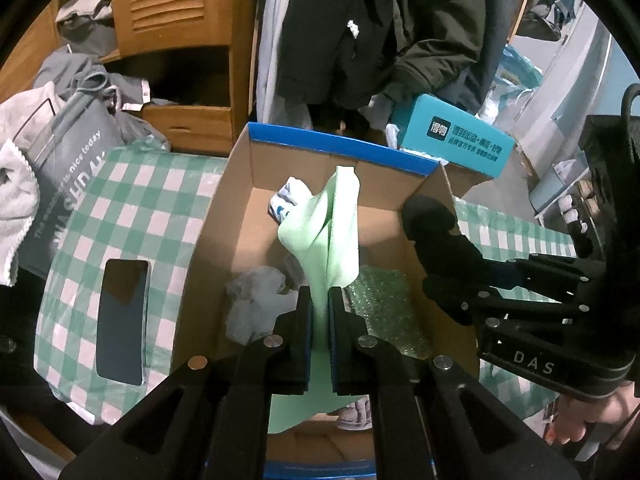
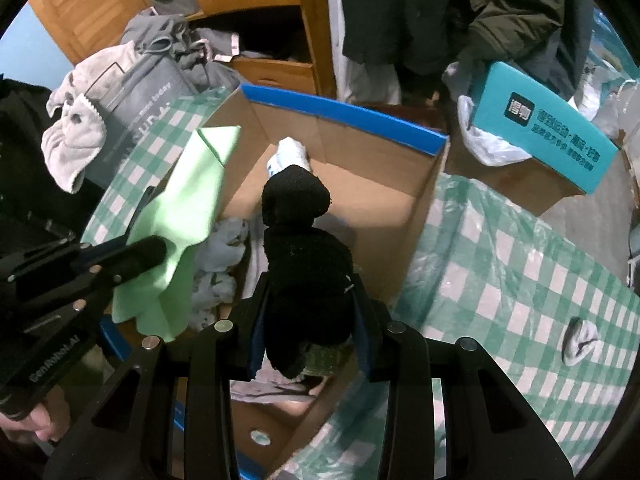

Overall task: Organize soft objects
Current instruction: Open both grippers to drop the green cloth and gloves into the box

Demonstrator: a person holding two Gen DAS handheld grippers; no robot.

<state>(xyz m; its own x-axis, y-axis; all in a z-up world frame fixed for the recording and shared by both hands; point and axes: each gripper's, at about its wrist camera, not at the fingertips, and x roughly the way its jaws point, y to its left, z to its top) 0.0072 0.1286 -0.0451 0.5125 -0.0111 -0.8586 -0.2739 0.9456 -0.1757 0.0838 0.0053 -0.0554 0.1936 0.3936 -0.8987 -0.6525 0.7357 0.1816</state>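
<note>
Reading what print I can. Grey bag (image 1: 68, 168) at my nine o'clock in the left wrist view: white lettering "nice today", with larger letters beside it, partly covered, seemingly "WASHDAY". Right gripper (image 1: 430, 216), at three o'clock there: "DAS" on its body. Left gripper (image 2: 154, 250), at eight o'clock in the right wrist view: "GenRobot.AI" on its body. Teal box (image 2: 540, 128) at two o'clock: white Chinese characters beside a dark square logo, too small to make out.

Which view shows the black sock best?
The right wrist view: the black sock fills the centre, clamped in the right gripper. The left wrist view shows it only sidelong at the right, above the box's edge.
</note>
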